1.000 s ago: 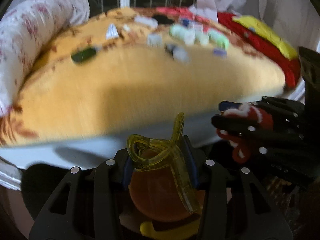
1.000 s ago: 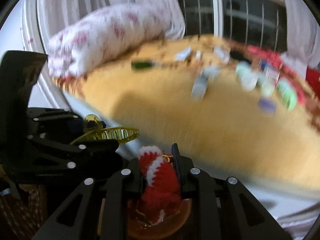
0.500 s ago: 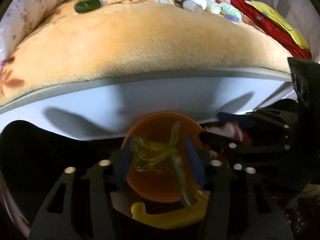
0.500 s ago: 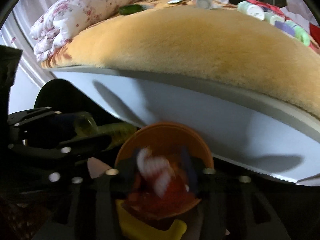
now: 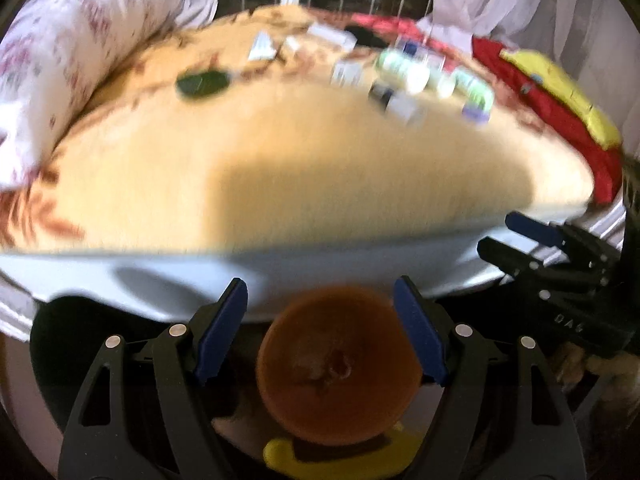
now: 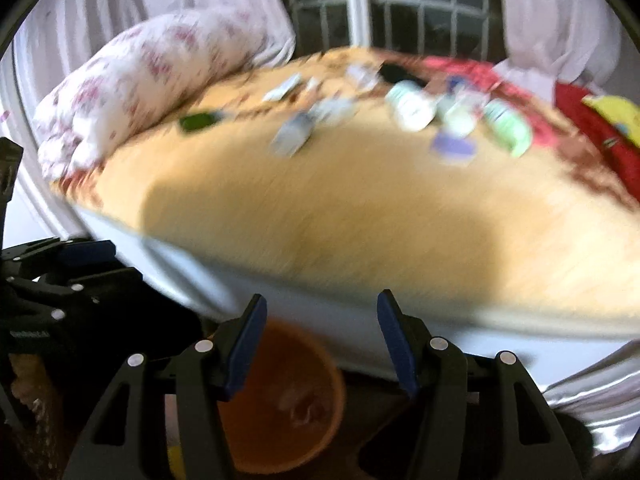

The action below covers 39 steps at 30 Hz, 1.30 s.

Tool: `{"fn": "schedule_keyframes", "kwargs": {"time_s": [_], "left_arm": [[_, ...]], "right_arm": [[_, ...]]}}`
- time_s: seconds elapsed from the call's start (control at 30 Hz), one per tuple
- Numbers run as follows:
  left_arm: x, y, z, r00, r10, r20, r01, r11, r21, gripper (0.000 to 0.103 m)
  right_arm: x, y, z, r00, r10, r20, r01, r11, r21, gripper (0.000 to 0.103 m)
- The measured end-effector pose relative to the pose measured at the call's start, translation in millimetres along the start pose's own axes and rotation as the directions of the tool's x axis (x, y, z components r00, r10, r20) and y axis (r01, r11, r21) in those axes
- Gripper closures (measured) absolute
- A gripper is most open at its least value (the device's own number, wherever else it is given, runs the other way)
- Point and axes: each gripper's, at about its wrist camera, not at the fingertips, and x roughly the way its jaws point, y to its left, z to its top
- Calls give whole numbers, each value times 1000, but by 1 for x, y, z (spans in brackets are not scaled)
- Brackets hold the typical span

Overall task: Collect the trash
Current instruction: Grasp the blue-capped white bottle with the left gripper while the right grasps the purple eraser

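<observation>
An orange bucket [image 5: 338, 368] stands on the floor against the bed, with blurred reddish things in its bottom. My left gripper [image 5: 322, 328] hangs over it, jaws opening, nothing between the blue pads [image 5: 224, 328]. My right gripper [image 6: 320, 344] is beside it, above the bucket's [image 6: 280, 404] far rim, jaws also opening and empty. Each gripper shows in the other's view: right gripper [image 5: 508, 240], left gripper [image 6: 72, 268]. Several pieces of trash lie far back on the yellow blanket [image 5: 320, 160]: a green wrapper [image 5: 202, 82], white-green bottles [image 6: 412, 106], small packets [image 6: 294, 132].
A floral pillow [image 6: 140, 80] lies at the bed's left, red and yellow cloth [image 5: 560, 100] at its right. The white bed side [image 5: 280, 268] rises just behind the bucket. A yellow handle [image 5: 288, 456] lies under the bucket. Curtains and a barred window are behind.
The yellow hair clip has left my left gripper and the red-white knitted piece has left my right; both went down into the orange bucket. Both grippers opened, and the views tilted back up toward the bed.
</observation>
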Motion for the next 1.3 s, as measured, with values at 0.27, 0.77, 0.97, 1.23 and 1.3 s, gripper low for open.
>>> {"fn": "schedule_keyframes", "kwargs": {"time_s": [0.27, 0.77, 0.97, 1.23, 1.3], "left_arm": [[14, -52, 86, 988, -19, 151, 15, 1000, 26, 29], [86, -61, 105, 990, 7, 140, -10, 1000, 21, 80], [54, -51, 96, 984, 14, 180, -23, 999, 48, 80], [35, -29, 82, 984, 5, 180, -10, 1000, 27, 80], [34, -26, 80, 984, 2, 178, -7, 1000, 23, 80]], "right_arm": [[-26, -39, 36, 981, -141, 133, 138, 990, 33, 45], [-15, -71, 44, 969, -197, 151, 188, 980, 72, 45], [12, -67, 70, 971, -183, 155, 179, 983, 35, 45], [77, -70, 99, 982, -179, 53, 177, 983, 37, 51], [81, -75, 101, 985, -169, 44, 167, 984, 58, 56]]}}
